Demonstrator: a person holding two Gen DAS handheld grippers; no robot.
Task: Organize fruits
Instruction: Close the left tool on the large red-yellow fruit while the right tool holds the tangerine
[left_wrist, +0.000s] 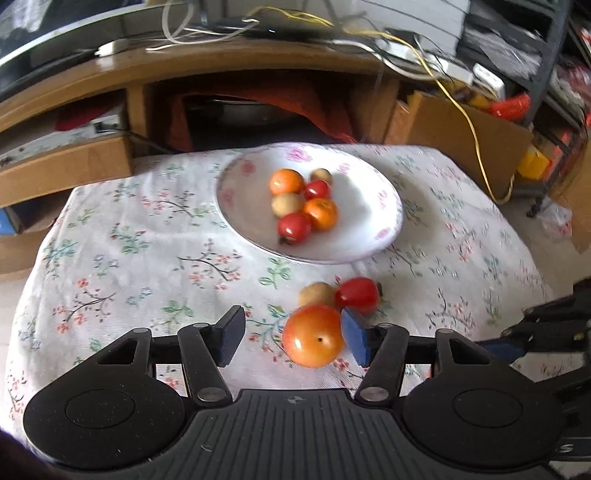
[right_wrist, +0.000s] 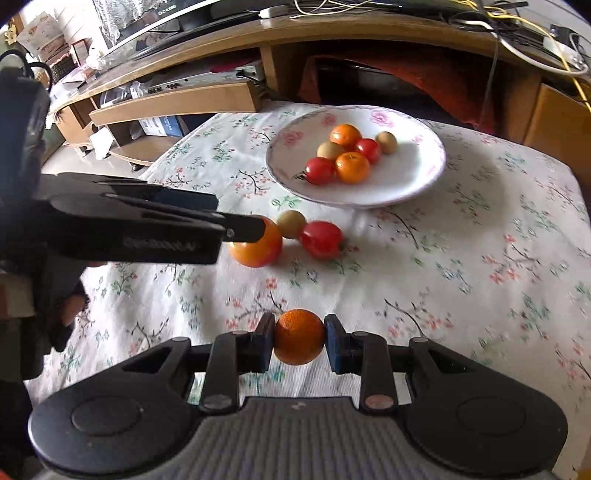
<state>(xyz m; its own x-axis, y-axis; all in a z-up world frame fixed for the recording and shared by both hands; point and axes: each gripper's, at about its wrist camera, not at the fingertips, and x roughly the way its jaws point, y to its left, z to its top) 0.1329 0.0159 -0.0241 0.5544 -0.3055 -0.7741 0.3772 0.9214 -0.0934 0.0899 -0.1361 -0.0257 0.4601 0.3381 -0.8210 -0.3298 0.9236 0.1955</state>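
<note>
A flowered white plate (left_wrist: 369, 177) (right_wrist: 410, 173) at the far side of the table holds several small fruits: oranges, red tomatoes and tan balls. In front of it, on the cloth, lie a tan ball (left_wrist: 317, 294) (right_wrist: 291, 223), a red tomato (left_wrist: 358, 295) (right_wrist: 320, 238) and a large orange-red fruit (left_wrist: 314, 338) (right_wrist: 255, 245). My left gripper (left_wrist: 293, 332) (right_wrist: 243, 229) is open around that large fruit; the right pad is at its side and the left pad stands clear. My right gripper (right_wrist: 299, 332) is shut on a small orange (right_wrist: 299, 349) above the near cloth.
A floral tablecloth (left_wrist: 147, 240) covers the small table, whose edges fall away left and right. Behind it stand a wooden media cabinet (left_wrist: 129, 96) with cables on top and a cardboard box (left_wrist: 461, 133). A gloved hand (right_wrist: 62, 306) holds the left tool.
</note>
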